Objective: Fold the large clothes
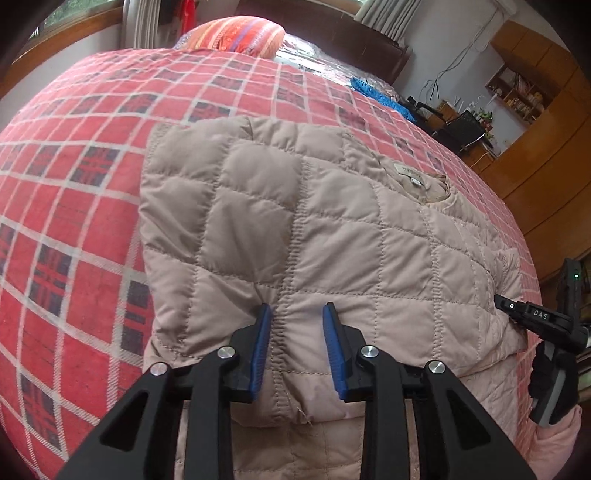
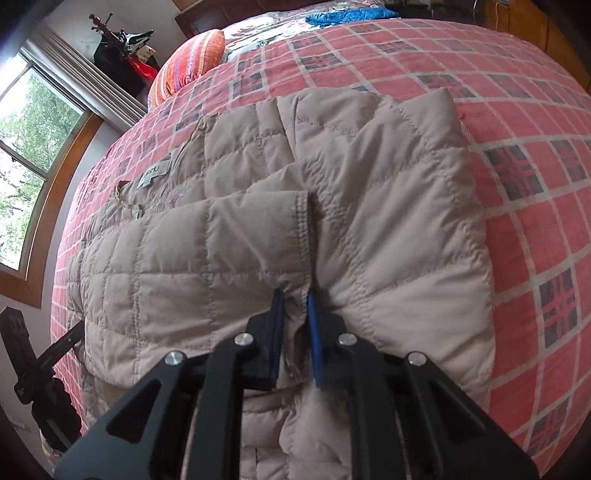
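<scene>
A beige quilted jacket (image 1: pixel 332 221) lies folded on the red plaid bed cover (image 1: pixel 74 184), neck label (image 1: pixel 406 173) facing up. My left gripper (image 1: pixel 295 308) stands open at the jacket's near edge, and a stitched seam runs between its blue pads. In the right wrist view the jacket (image 2: pixel 388 221) has a sleeve folded across its front. There my right gripper (image 2: pixel 295 295) is shut on bunched jacket fabric at the near edge, beside the sleeve cuff. Each gripper shows at the edge of the other's view: the right gripper (image 1: pixel 517 310) and the left gripper (image 2: pixel 70 332).
An orange striped pillow (image 1: pixel 240 35) and a blue cloth (image 1: pixel 373 92) lie at the head of the bed. Wooden cabinets (image 1: pixel 546 147) stand on the right side. A window (image 2: pixel 29 147) with curtains is on the left. Plaid cover (image 2: pixel 517 110) surrounds the jacket.
</scene>
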The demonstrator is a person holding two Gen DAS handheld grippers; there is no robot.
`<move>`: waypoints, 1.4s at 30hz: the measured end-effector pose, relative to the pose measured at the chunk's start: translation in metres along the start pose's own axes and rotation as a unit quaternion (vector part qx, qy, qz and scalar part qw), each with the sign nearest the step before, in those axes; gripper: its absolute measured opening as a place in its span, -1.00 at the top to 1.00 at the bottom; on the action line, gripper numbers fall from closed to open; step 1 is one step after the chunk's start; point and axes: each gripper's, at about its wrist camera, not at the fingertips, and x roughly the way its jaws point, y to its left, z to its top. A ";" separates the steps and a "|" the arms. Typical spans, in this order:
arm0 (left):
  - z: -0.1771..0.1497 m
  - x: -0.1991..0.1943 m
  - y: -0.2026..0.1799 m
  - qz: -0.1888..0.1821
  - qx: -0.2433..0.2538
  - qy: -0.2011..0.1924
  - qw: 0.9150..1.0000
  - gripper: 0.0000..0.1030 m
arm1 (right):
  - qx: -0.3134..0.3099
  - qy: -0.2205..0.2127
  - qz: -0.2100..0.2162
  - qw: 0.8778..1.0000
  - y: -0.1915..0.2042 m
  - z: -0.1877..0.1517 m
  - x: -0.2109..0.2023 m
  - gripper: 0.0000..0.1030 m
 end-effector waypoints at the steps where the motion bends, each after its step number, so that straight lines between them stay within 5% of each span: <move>1: 0.000 -0.002 0.000 0.000 -0.003 -0.001 1.000 0.43 | -0.003 -0.003 -0.002 1.000 0.002 0.000 -0.003 0.74; 6: -0.010 -0.043 0.003 -0.017 -0.004 -0.014 1.000 0.26 | -0.044 -0.041 0.035 0.998 0.006 -0.025 -0.055 0.11; 11: -0.059 -0.109 0.017 -0.007 0.050 -0.035 0.998 -0.35 | -0.110 -0.048 0.049 0.992 -0.003 -0.086 -0.113 0.05; 16: -0.134 -0.148 0.047 0.015 0.076 -0.010 0.997 -0.38 | -0.149 -0.026 0.030 0.988 -0.026 -0.173 -0.149 -0.22; 22: -0.212 -0.175 0.077 -0.012 0.056 0.014 0.998 -0.40 | -0.143 0.009 0.019 0.989 -0.051 -0.258 -0.153 -0.33; 27: -0.252 -0.174 0.085 -0.017 0.050 0.039 0.998 -0.40 | -0.120 0.016 0.020 0.993 -0.075 -0.294 -0.158 -0.33; 37: -0.278 -0.154 0.065 -0.059 0.072 0.074 0.993 -0.40 | -0.111 0.035 0.028 0.993 -0.082 -0.317 -0.140 -0.17; 42: -0.281 -0.154 0.058 -0.054 0.078 0.074 0.993 -0.18 | -0.115 0.029 0.035 0.992 -0.078 -0.322 -0.142 0.42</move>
